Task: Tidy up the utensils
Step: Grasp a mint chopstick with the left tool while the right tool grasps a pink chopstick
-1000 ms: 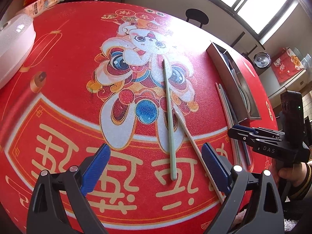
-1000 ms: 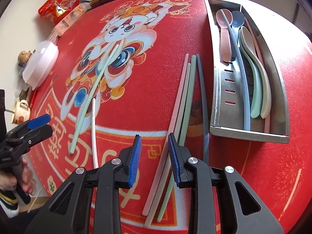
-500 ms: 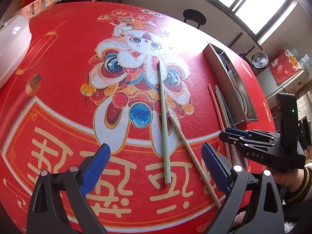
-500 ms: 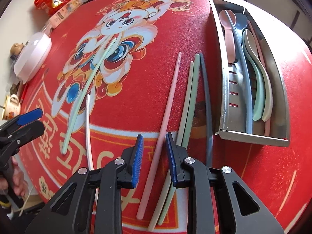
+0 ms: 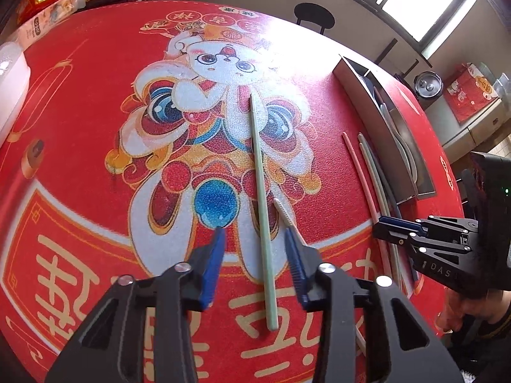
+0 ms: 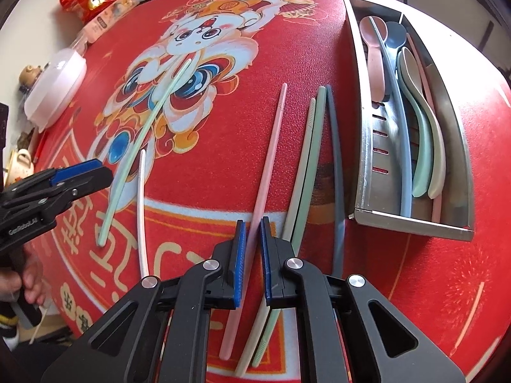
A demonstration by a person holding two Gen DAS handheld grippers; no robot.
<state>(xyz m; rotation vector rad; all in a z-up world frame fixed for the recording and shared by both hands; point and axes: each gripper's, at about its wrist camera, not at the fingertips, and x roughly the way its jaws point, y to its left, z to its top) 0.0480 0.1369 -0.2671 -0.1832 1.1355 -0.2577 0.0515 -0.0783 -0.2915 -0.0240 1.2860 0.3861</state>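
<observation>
My left gripper (image 5: 254,239) has just been closing, its blue pads straddling the pale green chopstick (image 5: 261,198) without pressing it, as far as I can tell; a white chopstick (image 5: 284,214) runs under the right pad. My right gripper (image 5: 381,225) sits at the far right with jaws nearly together over the pink chopstick (image 5: 357,166) and its neighbours. The metal utensil tray (image 5: 377,111) stands just beyond them on the red tabletop (image 5: 80,127).
</observation>
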